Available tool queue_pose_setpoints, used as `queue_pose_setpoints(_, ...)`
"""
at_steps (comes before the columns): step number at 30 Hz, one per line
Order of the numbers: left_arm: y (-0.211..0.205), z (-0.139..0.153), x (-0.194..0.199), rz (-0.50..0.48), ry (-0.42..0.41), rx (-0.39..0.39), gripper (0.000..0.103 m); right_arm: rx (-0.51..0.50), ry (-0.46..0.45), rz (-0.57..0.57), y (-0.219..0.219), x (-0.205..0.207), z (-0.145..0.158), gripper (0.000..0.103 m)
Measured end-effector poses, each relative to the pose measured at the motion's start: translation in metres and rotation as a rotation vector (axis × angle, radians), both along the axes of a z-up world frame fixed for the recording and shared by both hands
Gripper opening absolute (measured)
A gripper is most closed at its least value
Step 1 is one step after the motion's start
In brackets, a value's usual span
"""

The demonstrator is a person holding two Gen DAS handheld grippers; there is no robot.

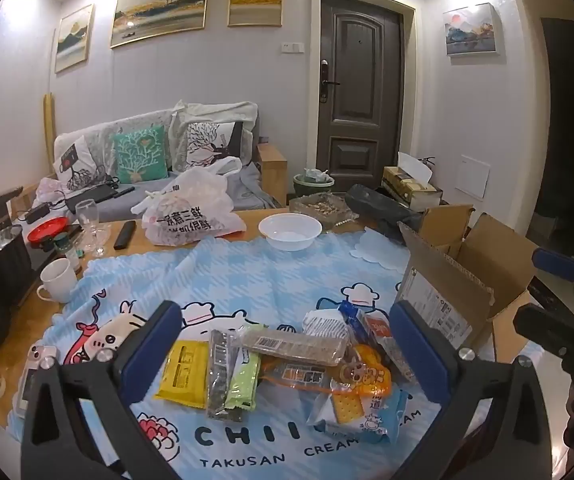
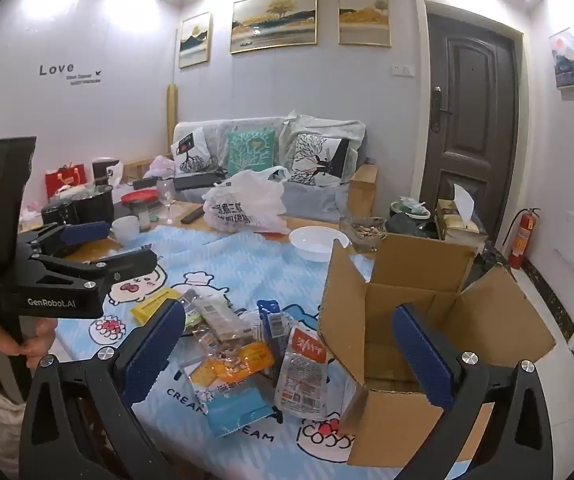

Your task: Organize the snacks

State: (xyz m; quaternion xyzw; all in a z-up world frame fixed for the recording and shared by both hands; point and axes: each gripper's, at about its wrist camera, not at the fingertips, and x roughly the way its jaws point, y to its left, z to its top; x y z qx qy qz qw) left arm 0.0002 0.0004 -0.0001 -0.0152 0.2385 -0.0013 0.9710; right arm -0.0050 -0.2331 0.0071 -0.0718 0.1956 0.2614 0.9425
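Snack pile (image 1: 287,364) lying on the blue cartoon cloth (image 1: 247,280), just left of the open cardboard box (image 2: 427,340). Right below and in front of the left tongs (image 1: 283,356), framed between the two blue pads. Left tongs wide open, nothing held. Right tongs (image 2: 287,356) wide open too, nothing held, hanging over the near left corner of the box, with the pile's right edge under the left pad.

Long brown bar (image 1: 293,346) on top of the pile, lying sideways, its long side pointing toward the box. Yellow packet (image 1: 183,372) at the pile's far end from the box. Red and clear packet (image 2: 305,372) closest to the box, almost touching its side flap.

Left tongs better placed for the middle of the pile; right tongs nearer the box and the red packet. Probably a short carry from pile to box. Box looks empty inside, flaps up.

Beyond the box, across the bench: a white bowl (image 1: 290,232) and a white shopping bag (image 1: 193,208). Farther back, a grey sofa (image 1: 155,160) with cushions, a dark door (image 1: 361,92), pictures on the wall.
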Motion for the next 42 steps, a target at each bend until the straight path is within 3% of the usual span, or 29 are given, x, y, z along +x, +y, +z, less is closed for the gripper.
queue_pose_setpoints(42, -0.0004, 0.0028, -0.0058, -0.011, -0.027, -0.006, 0.102, 0.045, 0.004, 0.015, 0.0023, -0.0053, 0.0043, 0.103)
